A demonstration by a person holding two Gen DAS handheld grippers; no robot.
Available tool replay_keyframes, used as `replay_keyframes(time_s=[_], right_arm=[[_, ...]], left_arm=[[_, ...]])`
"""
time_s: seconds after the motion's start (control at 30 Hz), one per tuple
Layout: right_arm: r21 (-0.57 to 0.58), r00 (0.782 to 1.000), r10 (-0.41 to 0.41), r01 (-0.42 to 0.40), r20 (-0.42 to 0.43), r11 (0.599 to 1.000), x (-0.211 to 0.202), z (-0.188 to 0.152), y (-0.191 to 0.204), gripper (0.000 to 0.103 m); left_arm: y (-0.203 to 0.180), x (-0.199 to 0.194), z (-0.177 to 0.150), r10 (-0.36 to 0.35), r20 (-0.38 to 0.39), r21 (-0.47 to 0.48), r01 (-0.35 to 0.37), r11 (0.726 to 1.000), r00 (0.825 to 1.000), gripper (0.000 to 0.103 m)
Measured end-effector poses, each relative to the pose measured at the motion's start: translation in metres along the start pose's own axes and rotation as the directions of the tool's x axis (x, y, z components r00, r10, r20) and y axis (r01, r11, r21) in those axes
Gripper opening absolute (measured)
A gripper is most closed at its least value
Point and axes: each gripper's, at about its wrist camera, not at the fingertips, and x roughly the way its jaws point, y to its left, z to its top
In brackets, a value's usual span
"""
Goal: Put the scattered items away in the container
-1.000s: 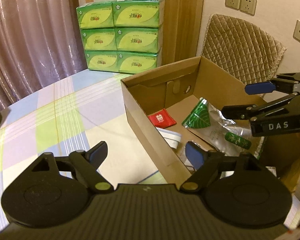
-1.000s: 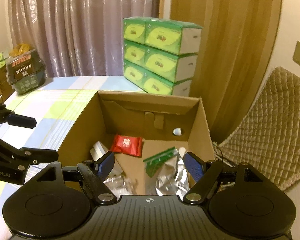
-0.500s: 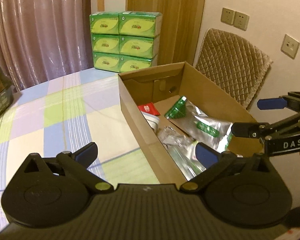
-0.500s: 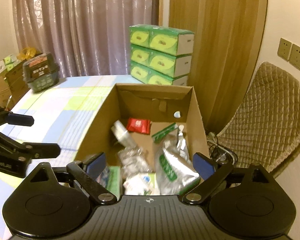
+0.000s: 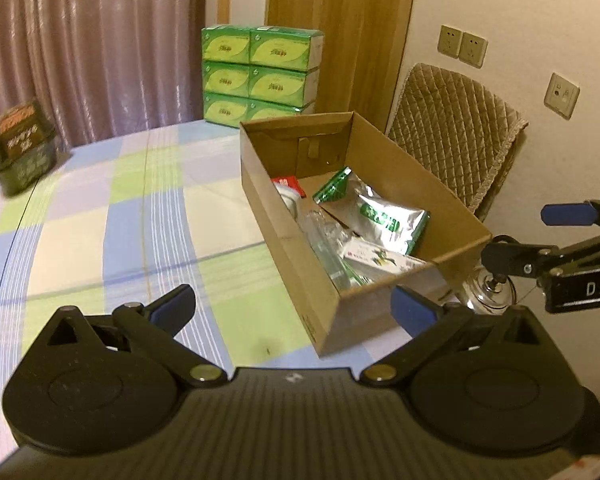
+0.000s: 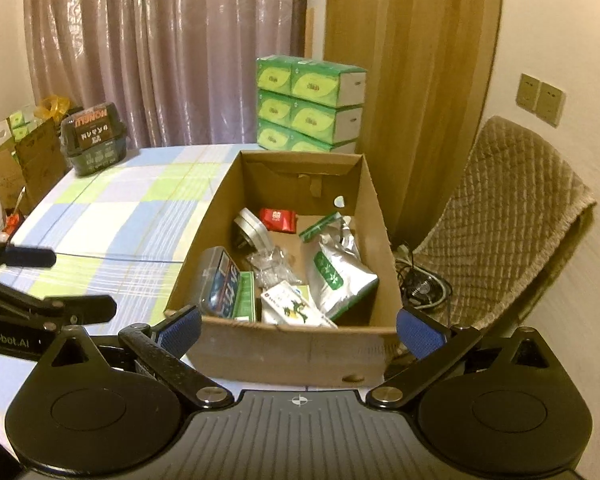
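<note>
A brown cardboard box [image 5: 292, 248] [image 6: 292, 354] stands on the right side of the checked tablecloth [image 5: 120, 216]. Inside it lie a red packet [image 6: 277, 219], a round metal tin [image 6: 252, 232], a silver pouch with green print [image 6: 336, 276] [image 5: 388, 216], crumpled clear plastic [image 6: 272, 264], a blue and green box [image 6: 226, 284] and a white packet [image 6: 292, 308]. My left gripper [image 5: 292, 308] is open and empty, short of the box's near corner. My right gripper [image 6: 299, 327] hangs in front of the box's near wall; its jaws are opening and hold nothing. Each gripper shows at the edge of the other's view [image 5: 560, 240] [image 6: 48, 280].
Green tissue boxes [image 6: 310, 104] are stacked behind the table by the curtain. A dark green basket [image 6: 94, 142] sits at the table's far left corner. A quilted chair [image 6: 512, 216] stands right of the box, with cables [image 6: 420, 280] on the floor. More cardboard [image 6: 20, 168] is left of the table.
Both grippers have drawn back from over the box and spread their jaws wider. The whole box and its contents have come into view, now smaller.
</note>
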Motion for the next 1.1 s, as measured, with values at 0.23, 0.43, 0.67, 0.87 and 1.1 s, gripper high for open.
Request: replay_keyframes(time_s=[0.23, 0.43, 0.67, 0.87, 1.1], right_arm=[[0.034, 1.000, -0.007, 0.006, 0.006, 0.999, -0.024, -0.016, 0.011, 0.101], [0.056, 1.000, 0.002, -0.002, 0.008, 0.998, -0.037, -0.028, 0.017, 0.101], [0.085, 1.000, 0.000, -0.001, 0.005, 0.996, -0.045, -0.041, 0.018, 0.101], [0.103, 1.000, -0.001, 0.001, 0.004, 0.995, -0.050, -0.047, 0.016, 0.101], [0.098, 1.000, 0.003, -0.003, 0.008, 0.995, -0.054, -0.048, 0.019, 0.101]], left_arm=[[-0.013, -0.021, -0.021, 0.007, -0.012, -0.020, -0.007, 1.000, 1.000, 0.102], [-0.018, -0.029, -0.035, 0.036, -0.007, -0.031, -0.036, 0.999, 0.999, 0.102], [-0.013, -0.028, -0.048, 0.078, -0.043, -0.077, -0.081, 0.994, 0.996, 0.102], [-0.011, -0.029, -0.055, 0.094, -0.046, -0.082, -0.097, 0.992, 0.995, 0.102], [-0.014, -0.030, -0.055, 0.089, -0.048, -0.088, -0.093, 0.992, 0.995, 0.102]])
